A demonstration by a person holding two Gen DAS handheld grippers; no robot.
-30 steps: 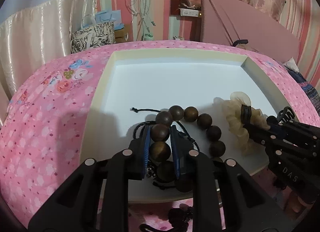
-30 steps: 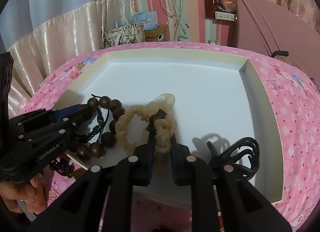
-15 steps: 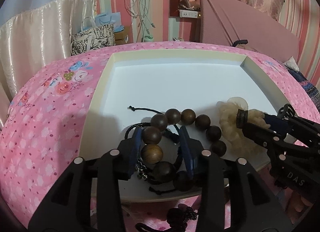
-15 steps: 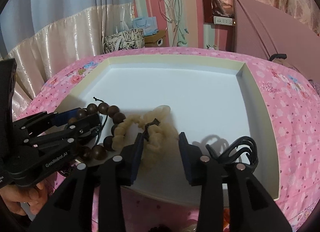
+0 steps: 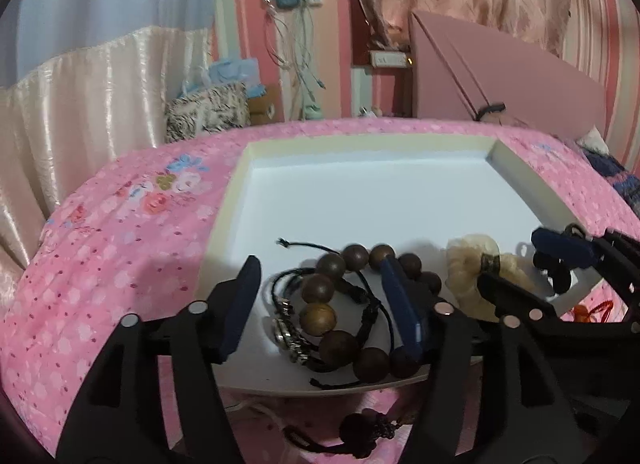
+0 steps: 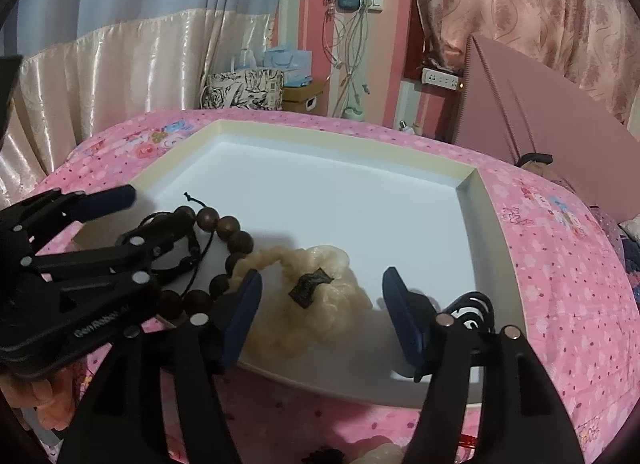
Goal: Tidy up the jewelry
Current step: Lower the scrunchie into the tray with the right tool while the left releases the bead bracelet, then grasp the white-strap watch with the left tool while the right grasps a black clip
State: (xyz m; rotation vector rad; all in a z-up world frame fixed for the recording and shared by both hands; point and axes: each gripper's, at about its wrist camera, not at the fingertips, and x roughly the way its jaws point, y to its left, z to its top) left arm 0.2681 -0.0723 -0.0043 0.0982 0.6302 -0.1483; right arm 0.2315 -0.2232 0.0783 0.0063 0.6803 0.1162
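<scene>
A white tray with a cream rim (image 5: 520, 176) lies on the pink bed. At its near left corner rests a brown wooden bead bracelet (image 5: 332, 304) over a black cord bracelet (image 5: 288, 328). My left gripper (image 5: 320, 268) straddles them, its jaws opening and its pads clear of the beads. A cream scrunchie (image 6: 304, 304) with a dark tag lies on the tray between the fingers of my right gripper (image 6: 322, 276), whose jaws are also opening, pads off the fabric. A black hair claw (image 6: 472, 308) sits just right of it.
The flowered pink bedspread (image 5: 120, 244) surrounds the tray. A dark tassel (image 5: 368, 428) and a red cord (image 5: 592, 310) lie off the tray's near edge. A pink board (image 6: 540, 112) leans behind. A hand (image 6: 44, 396) holds the left gripper.
Both grippers have spread their jaws. The left one let go of the bead bracelet and the right one let go of the scrunchie. Both items now lie on the tray.
</scene>
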